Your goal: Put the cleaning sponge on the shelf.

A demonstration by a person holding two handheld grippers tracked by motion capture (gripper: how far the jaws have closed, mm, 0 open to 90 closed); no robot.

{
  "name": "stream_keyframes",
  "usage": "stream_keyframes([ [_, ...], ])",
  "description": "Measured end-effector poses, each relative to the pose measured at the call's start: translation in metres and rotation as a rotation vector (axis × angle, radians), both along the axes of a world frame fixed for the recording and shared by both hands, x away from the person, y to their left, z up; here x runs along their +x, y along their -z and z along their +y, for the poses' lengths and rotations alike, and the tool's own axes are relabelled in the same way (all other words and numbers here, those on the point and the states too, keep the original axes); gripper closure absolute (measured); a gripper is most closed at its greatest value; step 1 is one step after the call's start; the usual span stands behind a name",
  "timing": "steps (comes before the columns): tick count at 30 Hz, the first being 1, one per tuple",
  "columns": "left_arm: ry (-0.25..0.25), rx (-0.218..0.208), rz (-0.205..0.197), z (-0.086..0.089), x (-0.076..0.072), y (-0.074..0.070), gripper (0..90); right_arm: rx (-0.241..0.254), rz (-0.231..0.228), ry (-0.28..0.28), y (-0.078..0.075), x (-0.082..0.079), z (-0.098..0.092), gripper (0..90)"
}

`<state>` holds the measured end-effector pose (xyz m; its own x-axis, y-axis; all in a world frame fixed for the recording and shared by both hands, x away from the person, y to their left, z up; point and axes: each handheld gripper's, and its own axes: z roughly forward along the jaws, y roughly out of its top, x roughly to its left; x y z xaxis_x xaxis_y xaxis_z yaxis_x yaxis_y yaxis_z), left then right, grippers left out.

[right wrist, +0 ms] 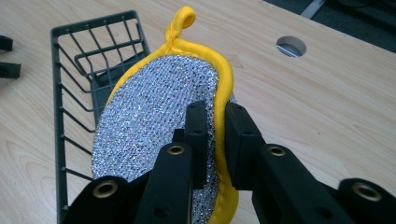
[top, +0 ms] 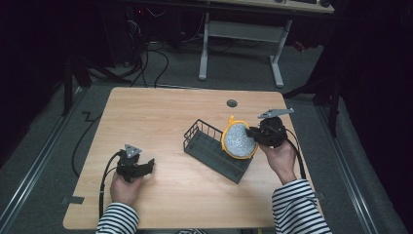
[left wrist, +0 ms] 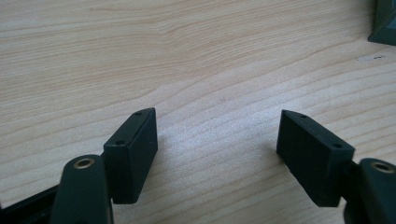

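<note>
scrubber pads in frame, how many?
1. The scrubber pad, silver with yellow trim, is clamped by its edge in the right gripper, held over the wire basket. Nothing visible in the basket; its floor is partly blocked.

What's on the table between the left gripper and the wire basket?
Nothing: the high view shows bare tabletop between the left gripper and the basket.
</note>
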<state>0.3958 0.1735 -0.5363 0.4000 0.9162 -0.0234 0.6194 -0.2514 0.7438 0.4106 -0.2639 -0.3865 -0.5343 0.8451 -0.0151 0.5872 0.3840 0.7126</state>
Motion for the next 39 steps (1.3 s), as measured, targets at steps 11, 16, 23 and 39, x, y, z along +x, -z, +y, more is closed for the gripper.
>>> stream_keyframes([
  [11,0.002,0.000,0.000,0.000,0.000,0.000,28.7,-0.063,0.010,-0.056,0.012,-0.002,0.022,80.2],
  [16,0.004,0.001,0.000,0.000,0.000,0.000,28.3,-0.083,0.011,-0.072,0.016,-0.004,0.029,79.5],
  [23,0.004,-0.001,0.001,0.000,0.000,0.000,28.3,-0.103,0.019,-0.080,0.022,-0.008,0.035,78.3],
  [39,0.003,0.001,-0.001,0.000,0.000,0.000,28.5,0.095,-0.049,0.064,0.007,-0.020,-0.020,49.0],
])
